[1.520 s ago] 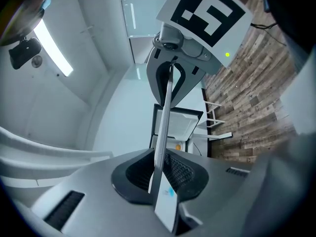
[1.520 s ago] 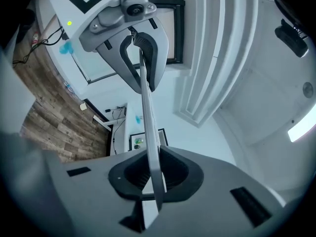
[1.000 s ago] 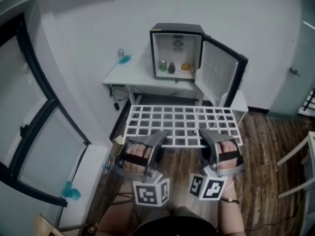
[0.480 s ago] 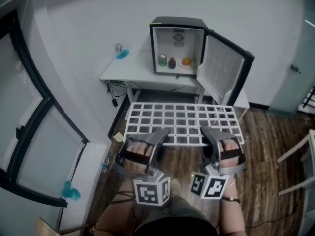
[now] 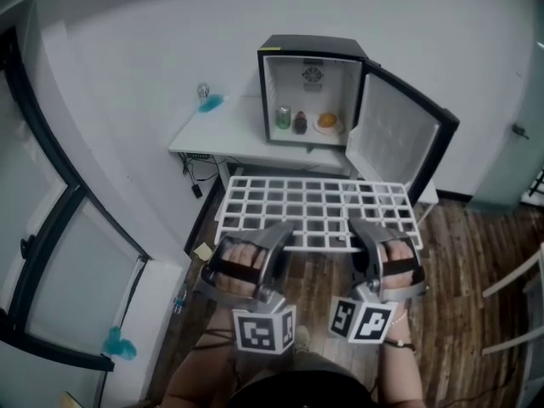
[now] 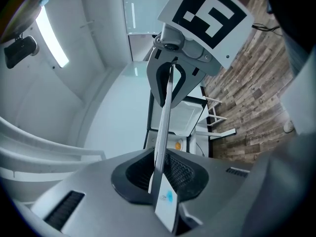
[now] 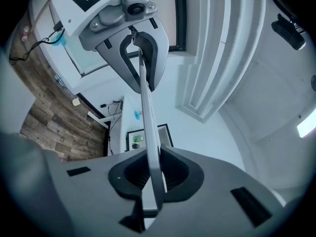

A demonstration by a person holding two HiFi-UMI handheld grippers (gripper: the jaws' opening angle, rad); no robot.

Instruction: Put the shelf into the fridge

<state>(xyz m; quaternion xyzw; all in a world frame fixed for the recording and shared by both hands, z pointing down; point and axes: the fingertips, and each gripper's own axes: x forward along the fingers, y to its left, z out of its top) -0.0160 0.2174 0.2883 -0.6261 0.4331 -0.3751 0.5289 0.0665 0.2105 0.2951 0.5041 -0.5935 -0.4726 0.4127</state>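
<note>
The white grid shelf point(image 5: 314, 211) is held level in front of me, its near edge clamped by both grippers. My left gripper point(image 5: 276, 235) is shut on that edge at the left, and my right gripper point(image 5: 361, 233) is shut on it at the right. In the left gripper view the shelf point(image 6: 165, 122) runs edge-on between the left gripper's point(image 6: 160, 174) jaws; the right gripper view shows the shelf point(image 7: 148, 127) the same way in the right gripper point(image 7: 150, 174). Beyond the shelf, the small black fridge point(image 5: 313, 53) stands on a white table point(image 5: 225, 130) with its door point(image 5: 399, 138) swung open to the right.
On the fridge floor sit a green can point(image 5: 283, 117), a dark bottle point(image 5: 299, 122) and an orange item point(image 5: 326, 122). A blue object point(image 5: 212, 103) and a small can point(image 5: 203, 91) lie on the table's left. Cables point(image 5: 197, 177) hang under it. A window frame point(image 5: 51, 228) is left, a white chair point(image 5: 518, 296) right.
The fridge and table have grown slightly larger and shifted in the head view, so I have moved a little nearer with the shelf. Both grips are unchanged.
</note>
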